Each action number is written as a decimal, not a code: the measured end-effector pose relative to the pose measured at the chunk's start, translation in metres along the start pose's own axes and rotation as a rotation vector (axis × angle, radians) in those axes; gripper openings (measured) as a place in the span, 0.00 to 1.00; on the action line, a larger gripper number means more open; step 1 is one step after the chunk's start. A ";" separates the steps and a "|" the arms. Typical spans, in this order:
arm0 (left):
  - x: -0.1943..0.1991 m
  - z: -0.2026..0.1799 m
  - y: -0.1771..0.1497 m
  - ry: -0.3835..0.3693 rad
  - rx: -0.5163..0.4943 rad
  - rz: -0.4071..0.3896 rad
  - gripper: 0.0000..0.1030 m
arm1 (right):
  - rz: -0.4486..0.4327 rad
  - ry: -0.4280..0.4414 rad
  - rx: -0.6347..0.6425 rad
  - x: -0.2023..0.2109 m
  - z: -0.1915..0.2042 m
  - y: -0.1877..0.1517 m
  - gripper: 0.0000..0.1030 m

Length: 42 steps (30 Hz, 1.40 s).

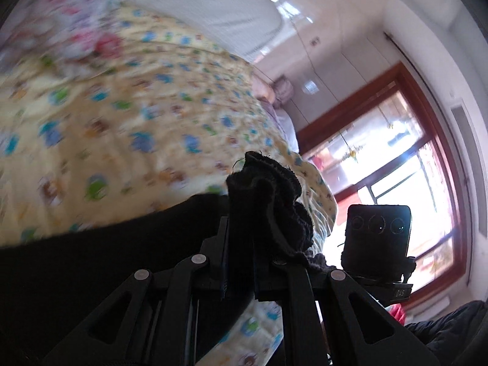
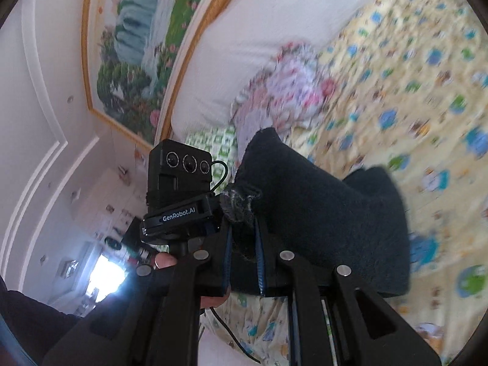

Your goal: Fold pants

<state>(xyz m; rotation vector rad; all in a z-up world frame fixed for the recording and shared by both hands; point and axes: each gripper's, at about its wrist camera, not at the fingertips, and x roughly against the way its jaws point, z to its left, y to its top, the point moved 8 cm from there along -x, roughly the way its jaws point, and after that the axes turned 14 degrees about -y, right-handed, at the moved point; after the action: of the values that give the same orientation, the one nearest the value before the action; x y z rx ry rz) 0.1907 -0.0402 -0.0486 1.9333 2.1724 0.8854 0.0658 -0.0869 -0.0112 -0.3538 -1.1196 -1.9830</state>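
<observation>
Left wrist view showed the left tongs (image 1: 241, 244) clenched on the black pants (image 1: 268, 201); the right tongs (image 2: 244, 244) gripped another edge, probably to lift them above the bed (image 1: 137, 106) for folding.

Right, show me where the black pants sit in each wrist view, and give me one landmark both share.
Left wrist: pants bottom centre, bunched between the left gripper jaws, trailing off lower left.
Right wrist: pants centre to lower right, clamped in the right gripper jaws.
Shared landmark: the yellow cartoon-print quilt, behind the pants in both views.
</observation>
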 end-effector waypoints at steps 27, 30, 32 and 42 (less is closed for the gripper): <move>0.107 0.037 -0.071 0.170 0.188 -0.206 0.09 | 0.203 -0.116 0.145 -0.059 0.026 -0.039 0.49; 0.113 0.035 -0.074 0.197 0.186 -0.221 0.09 | 0.180 -0.102 0.142 -0.052 0.028 -0.031 0.49; 0.118 0.034 -0.077 0.208 0.190 -0.233 0.10 | 0.158 -0.096 0.133 -0.046 0.029 -0.022 0.49; 0.163 0.024 -0.102 0.333 0.217 -0.344 0.17 | 0.138 -0.113 0.142 -0.052 0.036 -0.007 0.49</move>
<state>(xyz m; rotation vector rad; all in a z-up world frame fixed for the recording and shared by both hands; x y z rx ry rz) 0.0813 0.1185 -0.0684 1.4962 2.7857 0.9986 0.0883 -0.0296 -0.0250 -0.4600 -1.2654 -1.7701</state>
